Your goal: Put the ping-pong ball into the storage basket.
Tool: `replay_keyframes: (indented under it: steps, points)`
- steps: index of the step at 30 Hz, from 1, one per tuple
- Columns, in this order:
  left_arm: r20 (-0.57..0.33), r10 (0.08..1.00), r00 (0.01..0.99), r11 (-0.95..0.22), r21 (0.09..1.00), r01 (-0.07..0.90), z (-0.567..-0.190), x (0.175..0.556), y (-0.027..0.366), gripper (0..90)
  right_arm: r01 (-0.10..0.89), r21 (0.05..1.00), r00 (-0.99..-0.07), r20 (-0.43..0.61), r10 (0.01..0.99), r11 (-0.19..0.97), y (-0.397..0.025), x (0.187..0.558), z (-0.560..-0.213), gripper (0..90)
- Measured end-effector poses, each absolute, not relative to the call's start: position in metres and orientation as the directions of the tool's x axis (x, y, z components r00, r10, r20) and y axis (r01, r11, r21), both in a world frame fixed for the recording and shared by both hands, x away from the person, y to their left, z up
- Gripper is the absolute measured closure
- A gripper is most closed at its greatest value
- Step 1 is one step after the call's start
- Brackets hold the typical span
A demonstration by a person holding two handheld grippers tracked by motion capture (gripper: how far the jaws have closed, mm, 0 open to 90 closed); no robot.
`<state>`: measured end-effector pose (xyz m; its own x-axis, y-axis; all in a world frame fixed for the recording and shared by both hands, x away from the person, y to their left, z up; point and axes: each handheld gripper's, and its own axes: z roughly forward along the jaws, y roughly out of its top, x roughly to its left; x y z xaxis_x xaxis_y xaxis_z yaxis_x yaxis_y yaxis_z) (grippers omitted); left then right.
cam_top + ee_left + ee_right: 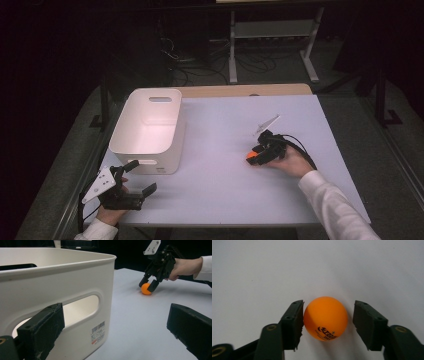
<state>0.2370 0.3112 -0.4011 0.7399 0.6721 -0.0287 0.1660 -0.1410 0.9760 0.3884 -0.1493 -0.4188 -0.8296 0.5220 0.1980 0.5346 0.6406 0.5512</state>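
Pick-up step, by the look of it: right gripper (325,322) straddling the orange ball (325,318) on the white table (225,150), jaws apart (one pad touching, other just clear). Next: close gently and squarely, or risk squirting it away. Left gripper (131,186) idle beside the white bin (147,127), jaws wide.

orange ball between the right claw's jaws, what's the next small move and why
Probably close the right claw on the orange ball. The ball rests on the table between the open jaws: one jaw is at its side, while a gap remains at the other, so it isn't gripped yet.

Ball (325,318) on table (225,125) right of bin (147,131) (between right gripper (256,156) jaws).
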Motion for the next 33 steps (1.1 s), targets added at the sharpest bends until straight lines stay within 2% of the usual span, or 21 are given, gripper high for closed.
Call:
replay_keyframes:
  steps: [5, 15, 33]
  points:
    - [-0.028, 0.672, 0.740, -0.142, 0.976, 0.166, -0.401, 0.237, 0.311, 0.9, 0.501, 0.576, -0.845, 0.165, 0.509, 0.646, -0.151, 0.387, -0.414, 49.1]
    - [-0.027, 0.673, 0.739, -0.141, 0.976, 0.164, -0.401, 0.237, 0.311, 0.9, 0.509, 0.616, -0.836, 0.188, 0.515, 0.602, -0.157, 0.379, -0.392, 49.2]
    - [-0.031, 0.672, 0.740, -0.133, 0.978, 0.162, -0.401, 0.236, 0.311, 0.9, 0.421, 0.639, -0.883, 0.126, 0.453, 0.643, -0.142, 0.378, -0.354, 49.3]
